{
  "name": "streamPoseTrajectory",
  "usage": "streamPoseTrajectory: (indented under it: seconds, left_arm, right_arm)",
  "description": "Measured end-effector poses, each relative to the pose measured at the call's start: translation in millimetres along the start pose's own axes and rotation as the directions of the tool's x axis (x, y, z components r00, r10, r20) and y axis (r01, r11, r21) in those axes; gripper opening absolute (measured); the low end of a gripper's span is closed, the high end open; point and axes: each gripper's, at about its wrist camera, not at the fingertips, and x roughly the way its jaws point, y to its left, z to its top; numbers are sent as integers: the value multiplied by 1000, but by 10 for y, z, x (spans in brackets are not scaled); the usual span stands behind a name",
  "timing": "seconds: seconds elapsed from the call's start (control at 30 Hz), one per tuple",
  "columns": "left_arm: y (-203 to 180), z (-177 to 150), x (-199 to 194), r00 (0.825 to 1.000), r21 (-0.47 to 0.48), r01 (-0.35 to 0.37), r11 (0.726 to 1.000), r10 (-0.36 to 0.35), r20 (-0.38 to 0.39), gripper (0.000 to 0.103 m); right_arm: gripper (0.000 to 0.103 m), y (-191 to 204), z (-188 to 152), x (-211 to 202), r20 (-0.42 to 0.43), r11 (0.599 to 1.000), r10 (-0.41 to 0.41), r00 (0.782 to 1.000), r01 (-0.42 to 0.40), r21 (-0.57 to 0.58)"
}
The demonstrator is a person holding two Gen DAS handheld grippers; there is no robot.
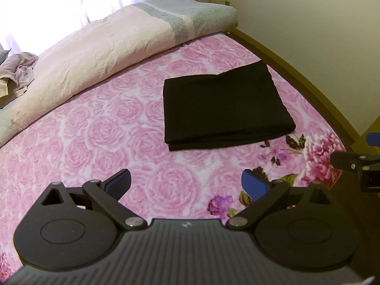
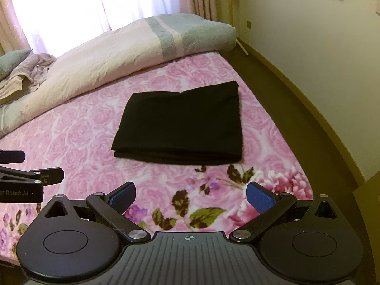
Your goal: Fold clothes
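Note:
A black garment point(image 1: 223, 106) point(image 2: 182, 125) lies folded into a neat rectangle on the pink rose-patterned bed sheet point(image 1: 106, 130) point(image 2: 78, 130). My left gripper point(image 1: 186, 182) hovers open in front of the garment, with nothing between its blue-padded fingers. My right gripper point(image 2: 191, 196) is also open and empty, a little short of the garment's near edge. In the left wrist view, part of the right gripper point(image 1: 356, 163) shows at the right edge. In the right wrist view, part of the left gripper point(image 2: 28, 178) shows at the left edge.
A rolled cream and grey-blue quilt point(image 1: 114, 40) point(image 2: 133, 45) lies along the far side of the bed. Crumpled pale clothes point(image 1: 19, 71) point(image 2: 28, 71) and a grey pillow point(image 2: 11, 61) sit at far left. A dark floor strip point(image 2: 285, 109) and cream wall point(image 2: 320, 47) run along the right.

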Motion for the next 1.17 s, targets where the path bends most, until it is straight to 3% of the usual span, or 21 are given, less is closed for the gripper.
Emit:
streamPoseTrajectory:
  seconds: [1.17]
  left_arm:
    - [39,-13,80,1000,17,-1,1000,1,9,98]
  right_arm:
    - [102,93,46,7,-4,999,-35,999,35,-26]
